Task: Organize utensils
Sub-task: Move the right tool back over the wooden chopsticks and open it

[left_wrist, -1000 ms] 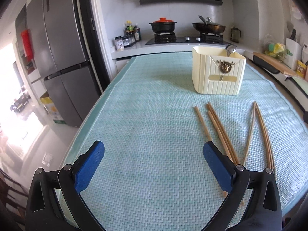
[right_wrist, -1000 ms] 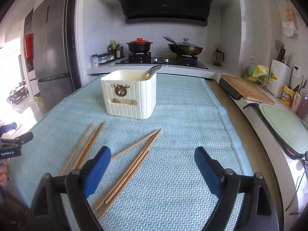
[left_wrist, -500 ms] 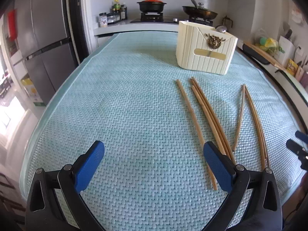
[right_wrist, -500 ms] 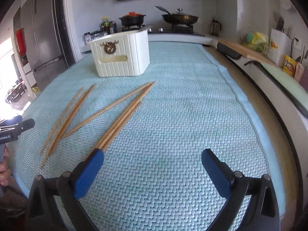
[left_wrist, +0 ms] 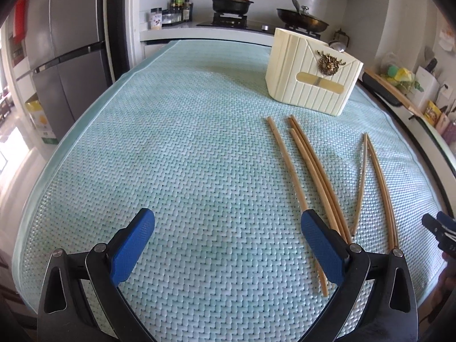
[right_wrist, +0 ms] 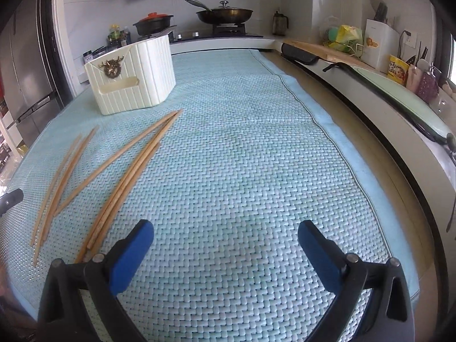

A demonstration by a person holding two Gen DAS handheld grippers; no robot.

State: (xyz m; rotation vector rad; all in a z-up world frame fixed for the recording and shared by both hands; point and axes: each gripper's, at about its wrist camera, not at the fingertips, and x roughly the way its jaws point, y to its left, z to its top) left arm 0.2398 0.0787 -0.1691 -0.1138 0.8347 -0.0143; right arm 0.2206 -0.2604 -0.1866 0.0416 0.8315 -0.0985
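Several wooden chopsticks (left_wrist: 310, 168) lie loose on a light blue woven mat (left_wrist: 171, 156), in two loose groups. They also show at the left of the right wrist view (right_wrist: 128, 168). A cream utensil holder (left_wrist: 312, 69) with a gold deer emblem stands beyond them, a spoon handle poking out; it also shows in the right wrist view (right_wrist: 131, 74). My left gripper (left_wrist: 226, 230) is open and empty, its right finger beside the near chopstick ends. My right gripper (right_wrist: 225, 239) is open and empty over bare mat, right of the chopsticks.
A stove with a black pot (left_wrist: 230, 1) and a pan (left_wrist: 302, 20) stands behind the table. A grey fridge (left_wrist: 68, 42) is at the left. A counter with a cutting board (right_wrist: 322, 50) and packets runs along the right.
Both grippers have dropped lower and tilted toward the mat. The left one has come closer to the near chopstick ends. The right one has shifted right of the chopsticks.
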